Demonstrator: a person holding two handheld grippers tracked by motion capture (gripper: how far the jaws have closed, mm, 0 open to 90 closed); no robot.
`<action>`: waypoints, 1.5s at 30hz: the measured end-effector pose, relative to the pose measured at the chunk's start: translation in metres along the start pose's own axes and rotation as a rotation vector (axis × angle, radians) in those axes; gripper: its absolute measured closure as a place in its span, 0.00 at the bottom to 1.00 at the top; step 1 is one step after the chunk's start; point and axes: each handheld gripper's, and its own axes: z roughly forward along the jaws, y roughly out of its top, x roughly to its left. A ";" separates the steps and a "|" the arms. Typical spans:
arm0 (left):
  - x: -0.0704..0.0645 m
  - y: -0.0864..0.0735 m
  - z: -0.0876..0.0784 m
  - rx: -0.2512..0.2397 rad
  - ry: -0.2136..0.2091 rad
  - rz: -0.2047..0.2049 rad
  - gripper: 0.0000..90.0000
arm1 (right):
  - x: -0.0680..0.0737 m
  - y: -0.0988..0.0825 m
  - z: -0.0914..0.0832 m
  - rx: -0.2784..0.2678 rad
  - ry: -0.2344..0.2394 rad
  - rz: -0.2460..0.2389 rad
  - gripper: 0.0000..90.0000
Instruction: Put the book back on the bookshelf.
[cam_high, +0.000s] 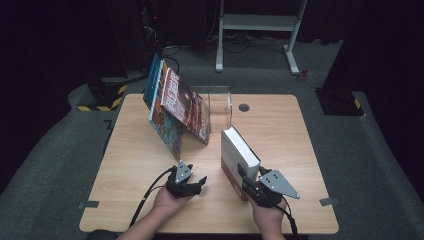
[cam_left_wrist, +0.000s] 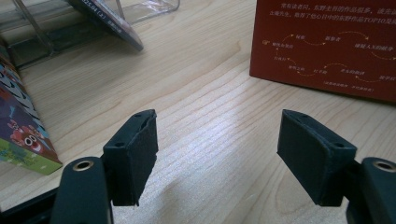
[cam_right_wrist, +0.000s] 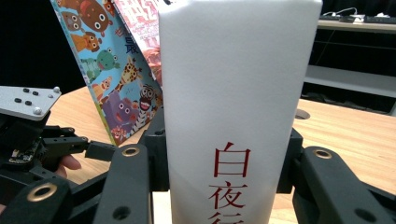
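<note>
A thick book (cam_high: 240, 152) with a white spine and red cover stands upright on the wooden table (cam_high: 280, 130), right of centre. My right gripper (cam_high: 245, 182) is shut on its near end; in the right gripper view the jaws of the right gripper (cam_right_wrist: 224, 154) press both sides of the white spine (cam_right_wrist: 233, 93) with red characters. My left gripper (cam_high: 190, 181) rests near the front, left of the book, open with bare table between the jaws of the left gripper (cam_left_wrist: 217, 149). The book's red cover (cam_left_wrist: 327, 42) stands off to its right.
Several colourful picture books (cam_high: 180, 105) lean to the right in a clear acrylic stand (cam_high: 220, 100) at the back centre. One of the picture books (cam_left_wrist: 23, 135) is close on the left gripper's left. A cable hole (cam_high: 244, 107) lies behind the stand. A white desk frame (cam_high: 260, 22) stands on the floor beyond.
</note>
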 end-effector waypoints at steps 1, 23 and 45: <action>0.000 0.000 0.000 0.000 0.001 0.003 0.32 | 0.000 0.001 0.000 0.002 0.000 -0.001 0.61; 0.000 0.000 0.000 0.002 0.001 0.002 0.32 | -0.007 0.016 0.008 0.008 -0.012 0.027 0.61; -0.002 0.000 0.000 -0.002 0.001 0.014 0.33 | -0.007 0.043 0.037 -0.003 -0.029 0.011 0.61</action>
